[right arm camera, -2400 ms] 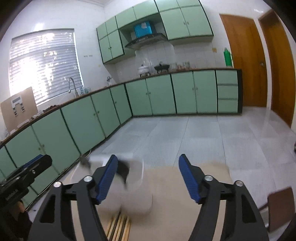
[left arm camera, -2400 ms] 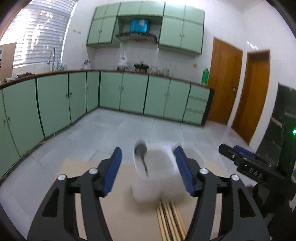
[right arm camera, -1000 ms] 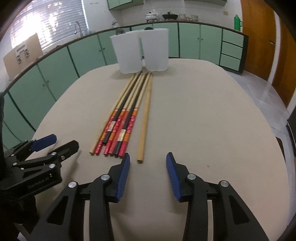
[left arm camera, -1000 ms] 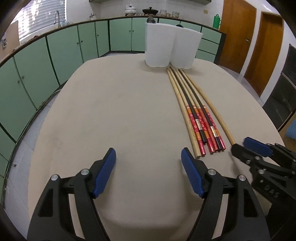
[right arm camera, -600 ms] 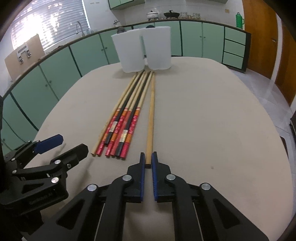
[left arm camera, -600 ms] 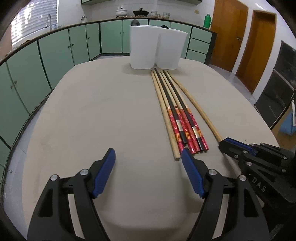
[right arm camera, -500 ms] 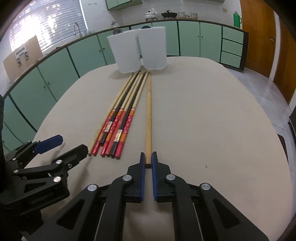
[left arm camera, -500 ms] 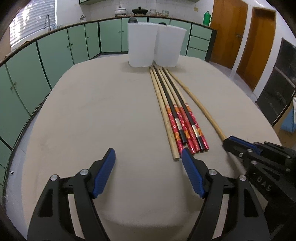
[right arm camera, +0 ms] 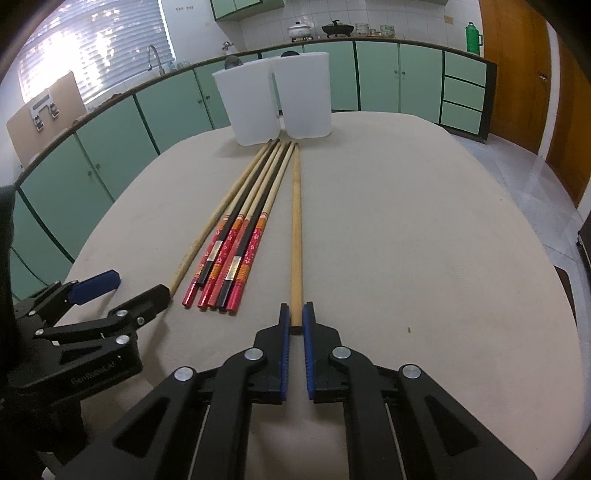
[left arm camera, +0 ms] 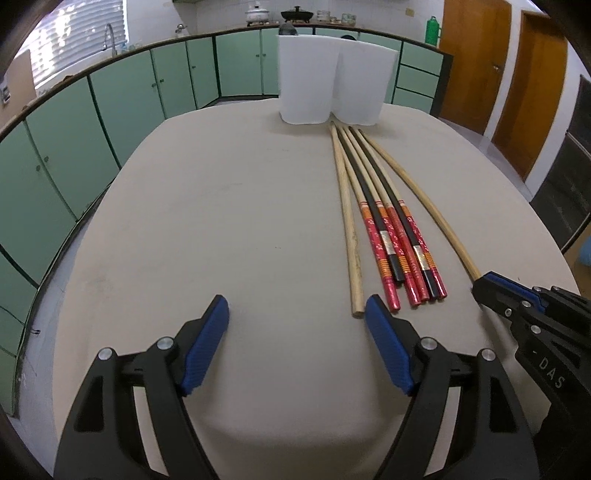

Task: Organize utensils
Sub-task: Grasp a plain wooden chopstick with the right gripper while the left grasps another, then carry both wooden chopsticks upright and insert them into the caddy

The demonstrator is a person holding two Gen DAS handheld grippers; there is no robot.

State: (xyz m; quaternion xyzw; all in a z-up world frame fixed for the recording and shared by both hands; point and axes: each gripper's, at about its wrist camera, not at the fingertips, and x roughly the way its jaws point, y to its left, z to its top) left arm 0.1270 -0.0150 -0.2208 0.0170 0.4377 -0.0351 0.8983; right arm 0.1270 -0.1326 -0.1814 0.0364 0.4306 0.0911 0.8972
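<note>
Right gripper clamped on chopstick

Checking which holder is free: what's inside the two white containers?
Both white containers are opaque. A dark utensil tip pokes above the left rim, another behind the right; everything lower is hidden.

A kitchen: pale green base cabinets run along the walls under a dark-edged worktop. A blinded window glows bright above a sink tap. White tiled wall behind pots; two wooden doors stand right, over a light tiled floor.
</note>
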